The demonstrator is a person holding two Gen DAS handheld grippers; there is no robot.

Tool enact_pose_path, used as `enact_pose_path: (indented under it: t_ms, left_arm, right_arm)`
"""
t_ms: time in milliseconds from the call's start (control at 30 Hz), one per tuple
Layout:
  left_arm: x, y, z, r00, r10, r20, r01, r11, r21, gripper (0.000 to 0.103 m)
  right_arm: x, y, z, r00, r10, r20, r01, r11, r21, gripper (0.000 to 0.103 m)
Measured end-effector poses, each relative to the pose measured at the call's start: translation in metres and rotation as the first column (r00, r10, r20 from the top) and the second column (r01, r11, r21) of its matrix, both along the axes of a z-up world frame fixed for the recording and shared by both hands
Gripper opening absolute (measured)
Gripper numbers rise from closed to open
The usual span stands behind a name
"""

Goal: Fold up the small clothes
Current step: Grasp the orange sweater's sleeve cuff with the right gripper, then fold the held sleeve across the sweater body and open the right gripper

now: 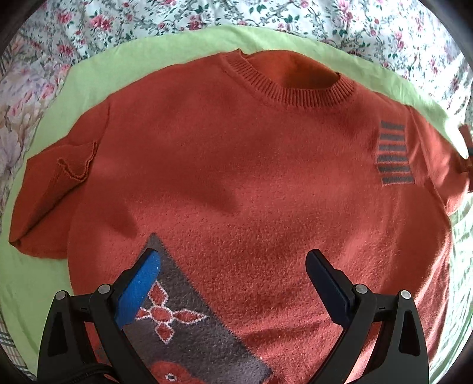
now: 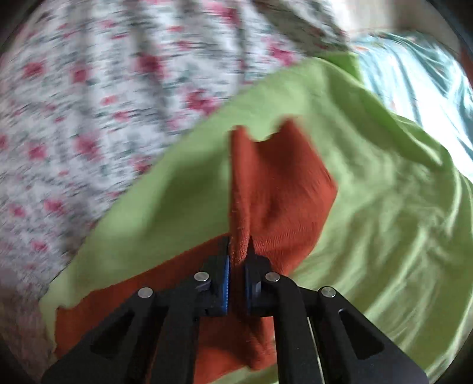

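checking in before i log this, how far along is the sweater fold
Done: the orange knitted sweater lies spread face up on the light green cloth, one sleeve still out flat. In hand: the right tool is shut on the other sleeve; the left tool hangs open above the hem. Left: both sleeves folded in, then the body.

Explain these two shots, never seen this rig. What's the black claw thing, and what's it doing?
No robot here: a person holds a two-finger gripper in each hand, each with a fisheye camera looking along its fingers. The left view shows the left gripper open above an orange sweater spread flat on a green cloth over a floral bedspread. The blurred right view shows the right gripper shut on a fold of that sweater, probably its sleeve.
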State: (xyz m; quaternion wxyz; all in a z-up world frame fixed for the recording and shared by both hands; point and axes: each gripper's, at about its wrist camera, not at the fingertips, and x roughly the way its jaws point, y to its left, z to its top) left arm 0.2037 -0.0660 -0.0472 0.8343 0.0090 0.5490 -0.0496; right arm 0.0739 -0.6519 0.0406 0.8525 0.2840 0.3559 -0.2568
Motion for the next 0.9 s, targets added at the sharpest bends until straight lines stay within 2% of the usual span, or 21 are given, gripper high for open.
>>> enact_pose_path:
  t_ms: [133,233,367,500,700,767,800,833,867,900]
  left_arm:
    - [-0.007,0.023,0.003,1.000,0.008,0.005,-0.008,0.999,-0.044,0.099]
    - [-0.016,0.042,0.007,1.000,0.011,0.009,-0.011,0.998,-0.060,0.099]
    - [-0.033,0.066,0.011,0.999,0.031,0.009,-0.030,0.995,-0.099,0.099]
    - [-0.047,0.088,0.015,0.999,0.052,0.008,-0.051,0.990,-0.134,0.099]
    - [-0.060,0.112,0.018,0.998,0.069,0.006,-0.067,0.981,-0.183,0.099]
    - [-0.059,0.115,0.016,0.998,0.070,-0.005,-0.070,0.977,-0.200,0.099]
    - [-0.058,0.116,0.015,0.998,0.068,-0.014,-0.069,0.975,-0.212,0.099]
    - [-0.057,0.116,0.013,0.998,0.063,-0.024,-0.066,0.972,-0.227,0.099]
    - [-0.054,0.114,0.011,0.998,0.057,-0.032,-0.063,0.969,-0.237,0.099]
    - [-0.050,0.111,0.009,0.998,0.047,-0.043,-0.056,0.964,-0.261,0.099]
  right_arm:
    - [0.019,0.085,0.010,0.975,0.202,0.089,-0.205,0.978,0.028,0.008]
    - [0.035,0.157,0.002,0.930,0.330,0.160,-0.347,0.934,0.088,0.008]
    - [0.064,0.254,-0.027,0.864,0.456,0.215,-0.496,0.845,0.201,0.007]
    - [0.093,0.338,-0.057,0.804,0.545,0.238,-0.594,0.757,0.271,0.007]
    - [0.114,0.431,-0.096,0.708,0.669,0.224,-0.700,0.625,0.346,0.007]
    - [0.115,0.445,-0.112,0.688,0.699,0.193,-0.708,0.590,0.388,0.010]
    - [0.115,0.452,-0.121,0.691,0.704,0.164,-0.697,0.588,0.411,0.010]
    - [0.115,0.458,-0.130,0.696,0.705,0.138,-0.683,0.590,0.431,0.017]
    - [0.114,0.458,-0.135,0.701,0.703,0.119,-0.669,0.591,0.451,0.031]
    - [0.113,0.458,-0.140,0.711,0.696,0.102,-0.653,0.598,0.465,0.037]
